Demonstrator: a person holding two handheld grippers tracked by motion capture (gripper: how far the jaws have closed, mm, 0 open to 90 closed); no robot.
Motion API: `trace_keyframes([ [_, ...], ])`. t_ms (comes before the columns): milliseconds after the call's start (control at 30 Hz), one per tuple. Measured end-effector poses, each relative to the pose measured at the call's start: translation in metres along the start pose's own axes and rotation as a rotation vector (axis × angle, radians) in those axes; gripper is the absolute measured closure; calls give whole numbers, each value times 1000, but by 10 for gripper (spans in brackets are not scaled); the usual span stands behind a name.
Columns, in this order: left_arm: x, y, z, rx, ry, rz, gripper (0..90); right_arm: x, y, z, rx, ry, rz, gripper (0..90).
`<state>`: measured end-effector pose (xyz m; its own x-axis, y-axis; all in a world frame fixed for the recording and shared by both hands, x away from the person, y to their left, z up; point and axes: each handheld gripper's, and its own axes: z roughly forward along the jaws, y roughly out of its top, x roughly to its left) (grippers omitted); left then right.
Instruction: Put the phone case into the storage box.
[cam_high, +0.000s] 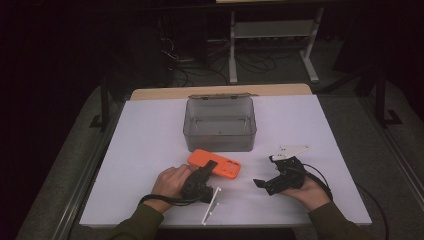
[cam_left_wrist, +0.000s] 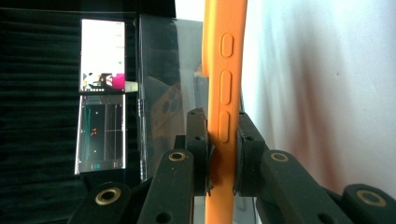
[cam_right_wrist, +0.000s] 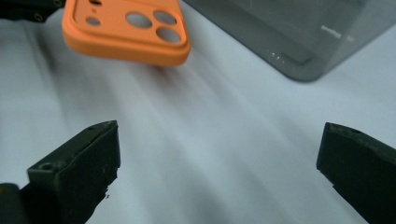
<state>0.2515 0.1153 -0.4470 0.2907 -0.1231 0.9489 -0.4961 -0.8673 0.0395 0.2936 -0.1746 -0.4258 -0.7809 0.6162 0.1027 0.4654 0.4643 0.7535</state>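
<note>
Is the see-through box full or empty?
Empty. The clear box sits open on the white table with nothing inside; the orange phone case is outside, in front.

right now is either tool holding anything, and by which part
The left tool is clamped on the orange phone case, gripping it across its thin side edges, at the button bumps. The right tool stands open and holds nothing.

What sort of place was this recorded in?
Probably a lab or workshop recording station: a white-covered table in a dark room, loose cables on the floor behind it, a metal frame stand, and lit screens to one side.
</note>
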Motion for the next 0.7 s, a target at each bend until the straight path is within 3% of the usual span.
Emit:
trace_keyframes([
  [333, 0, 0, 1, -5, 2, -3, 791, 1, -21, -3, 1, -14, 24, 0],
  [700, 2, -1, 0, -16, 2, -42, 792, 3, -22, -4, -11, -26, 12, 0],
])
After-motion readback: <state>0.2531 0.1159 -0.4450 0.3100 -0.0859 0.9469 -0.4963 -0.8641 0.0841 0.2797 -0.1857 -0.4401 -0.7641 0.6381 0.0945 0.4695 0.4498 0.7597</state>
